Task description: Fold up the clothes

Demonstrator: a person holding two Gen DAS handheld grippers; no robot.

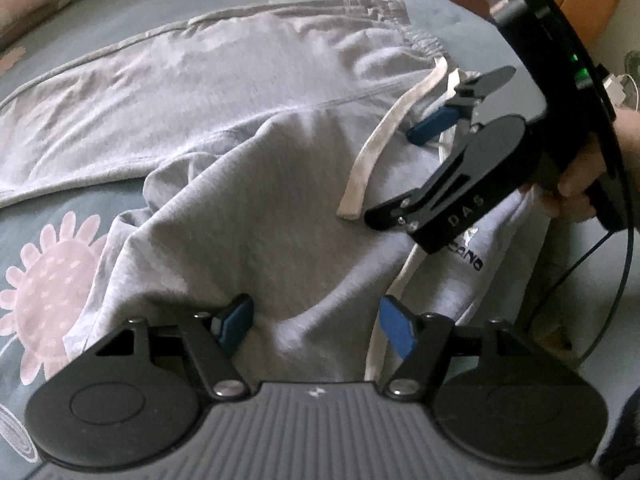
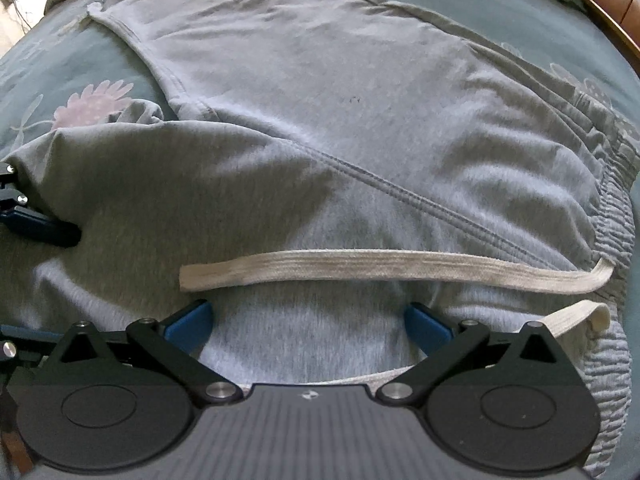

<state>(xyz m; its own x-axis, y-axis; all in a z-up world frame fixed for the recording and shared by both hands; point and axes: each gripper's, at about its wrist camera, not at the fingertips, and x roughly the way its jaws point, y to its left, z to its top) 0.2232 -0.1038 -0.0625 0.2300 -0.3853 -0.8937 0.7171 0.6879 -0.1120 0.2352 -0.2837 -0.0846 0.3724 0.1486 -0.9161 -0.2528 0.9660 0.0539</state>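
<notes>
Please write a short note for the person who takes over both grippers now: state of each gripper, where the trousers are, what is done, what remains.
Left gripper: open, grey cloth between its pads, not pinched.
Right gripper: fully open, low over the cloth near the waistband, holding nothing.
Grey sweatpants lie on the floral bedsheet; one leg is flat, the near part is bunched. The white drawstring lies loose on top.
Done: laid out, no neat fold visible.
Left: smooth, then fold.
</notes>
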